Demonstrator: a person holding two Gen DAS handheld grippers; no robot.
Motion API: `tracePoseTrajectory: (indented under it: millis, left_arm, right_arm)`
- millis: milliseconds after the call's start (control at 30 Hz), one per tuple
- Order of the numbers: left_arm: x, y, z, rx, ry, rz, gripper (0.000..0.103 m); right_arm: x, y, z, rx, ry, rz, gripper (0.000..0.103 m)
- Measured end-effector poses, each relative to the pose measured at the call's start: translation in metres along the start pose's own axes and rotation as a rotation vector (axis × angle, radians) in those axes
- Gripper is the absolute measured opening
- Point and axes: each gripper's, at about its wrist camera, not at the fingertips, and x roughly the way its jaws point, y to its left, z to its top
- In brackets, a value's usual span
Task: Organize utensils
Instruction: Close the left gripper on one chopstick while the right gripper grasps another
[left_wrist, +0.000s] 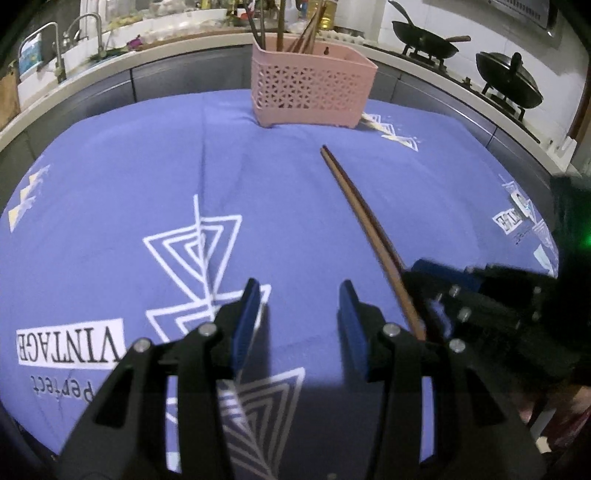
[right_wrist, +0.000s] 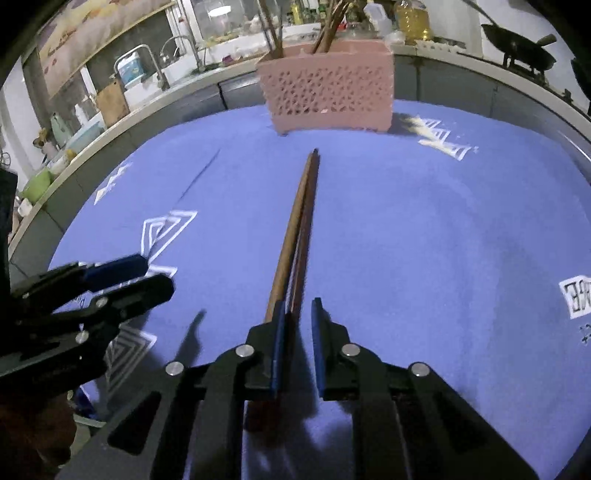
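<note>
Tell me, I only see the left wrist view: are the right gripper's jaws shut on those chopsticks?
Observer: No. The chopsticks lie between the right gripper's jaws, but tablecloth shows in a gap beside the right-hand jaw.
Operator: Are both sticks in there?
Observer: Yes, both pass between the jaws side by side, and their near ends run back under the gripper's body.
</note>
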Motion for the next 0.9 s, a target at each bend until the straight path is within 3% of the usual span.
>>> tracePoseTrajectory:
  millis: [67,233,433,533,600,667,733,900]
  left_arm:
    - [0.000,-0.003,0.001,0.000,0.001,0.000,0.043]
    - [0.004,-0.016,0.011,0.026,0.018,-0.006,0.043]
    - [0.021,-0.043,0.026,0.076,0.033,-0.001,0.043]
    - [0.037,-0.052,0.026,0.103,0.067,0.044,0.043]
    - [0.047,-0.047,0.023,0.087,0.109,0.060,0.032]
    - [0.044,-0.043,0.020,0.083,0.091,0.052,0.015]
    - [0.040,-0.036,0.017,0.076,0.099,0.034,0.007]
    - [0.024,-0.020,-0.001,0.088,0.109,0.045,0.007]
  right_arm:
    - [-0.003,0.006,-0.003,-0.036,-0.012,-0.021,0.014]
    - [-0.014,-0.023,-0.007,0.071,-0.047,-0.057,0.012]
    - [-0.022,-0.034,-0.016,0.106,-0.054,-0.041,0.008]
    - [-0.024,-0.041,-0.019,0.126,-0.037,-0.026,0.008]
    - [-0.028,-0.041,-0.023,0.115,-0.017,-0.004,0.008]
    - [-0.032,-0.040,-0.029,0.096,-0.011,0.004,0.009]
    - [-0.034,-0.040,-0.031,0.092,-0.009,0.007,0.009]
    - [-0.030,-0.040,-0.024,0.104,-0.003,0.020,0.011]
